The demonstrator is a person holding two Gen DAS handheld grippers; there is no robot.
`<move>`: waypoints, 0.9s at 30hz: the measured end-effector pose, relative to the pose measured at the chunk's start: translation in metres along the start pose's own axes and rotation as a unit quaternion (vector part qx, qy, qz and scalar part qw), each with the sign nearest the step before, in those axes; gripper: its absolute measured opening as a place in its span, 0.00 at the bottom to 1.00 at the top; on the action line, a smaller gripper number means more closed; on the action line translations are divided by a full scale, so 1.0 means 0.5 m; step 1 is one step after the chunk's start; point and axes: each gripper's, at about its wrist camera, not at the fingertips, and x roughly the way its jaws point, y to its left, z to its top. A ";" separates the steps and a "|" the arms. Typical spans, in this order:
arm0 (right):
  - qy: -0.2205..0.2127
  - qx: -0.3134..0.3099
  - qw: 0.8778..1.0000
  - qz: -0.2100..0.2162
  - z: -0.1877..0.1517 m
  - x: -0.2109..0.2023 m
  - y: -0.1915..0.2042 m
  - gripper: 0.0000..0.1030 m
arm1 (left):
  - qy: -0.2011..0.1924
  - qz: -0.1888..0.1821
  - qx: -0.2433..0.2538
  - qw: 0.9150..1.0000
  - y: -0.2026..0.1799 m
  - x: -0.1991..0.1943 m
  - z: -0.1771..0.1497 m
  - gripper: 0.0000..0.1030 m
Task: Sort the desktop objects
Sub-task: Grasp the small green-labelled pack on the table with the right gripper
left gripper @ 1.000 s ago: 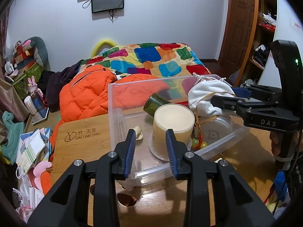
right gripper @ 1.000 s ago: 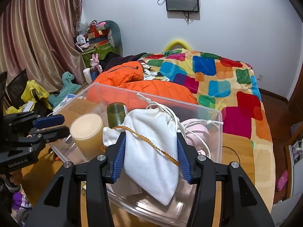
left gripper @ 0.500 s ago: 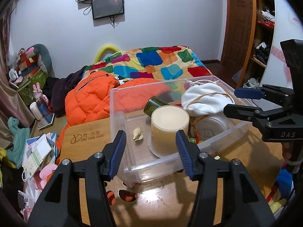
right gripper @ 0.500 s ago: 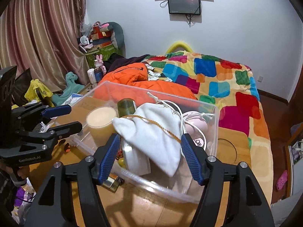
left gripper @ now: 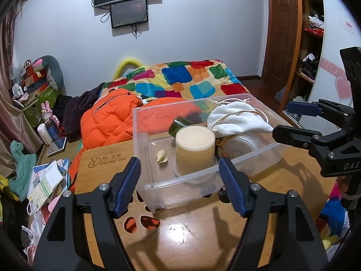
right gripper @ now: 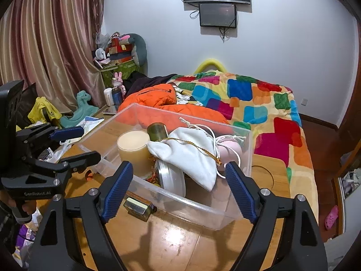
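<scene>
A clear plastic bin stands on the wooden table. In it are a cream candle jar, a dark green bottle, a white drawstring pouch, a round tin, a pink thing and a small beige lump. My left gripper is open and empty, just short of the bin's near wall. My right gripper is open and empty in front of the bin. Each gripper shows in the other's view, the right and the left.
A small gold-edged box lies on the table beside the bin. The table has cut-out holes. Beyond it are an orange jacket and a bed with a colourful quilt. Papers and toys crowd the left floor.
Both grippers have opened wide and drawn back from the bin. The left let go of the candle jar, the right let go of the white pouch, which now lies in the bin.
</scene>
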 end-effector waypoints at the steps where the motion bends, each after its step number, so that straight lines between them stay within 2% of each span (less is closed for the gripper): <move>1: -0.002 0.000 1.000 -0.001 -0.001 -0.005 0.002 0.80 | -0.002 0.001 0.001 1.000 -0.002 -0.003 -0.002 0.72; 10: -0.026 -0.015 1.000 -0.010 -0.023 -0.050 0.016 0.81 | 0.005 -0.010 -0.008 1.000 -0.020 -0.012 -0.022 0.73; 15: -0.024 -0.023 0.999 -0.007 -0.043 -0.060 0.024 0.81 | 0.020 -0.015 0.000 1.000 -0.052 0.000 -0.046 0.73; 20: -0.008 -0.021 1.000 0.012 -0.068 -0.056 0.034 0.81 | 0.031 -0.018 -0.003 0.999 -0.063 0.007 -0.067 0.73; 27: 0.033 -0.007 0.999 0.036 -0.107 -0.016 0.064 0.80 | 0.039 -0.008 -0.012 0.999 -0.041 0.006 -0.094 0.73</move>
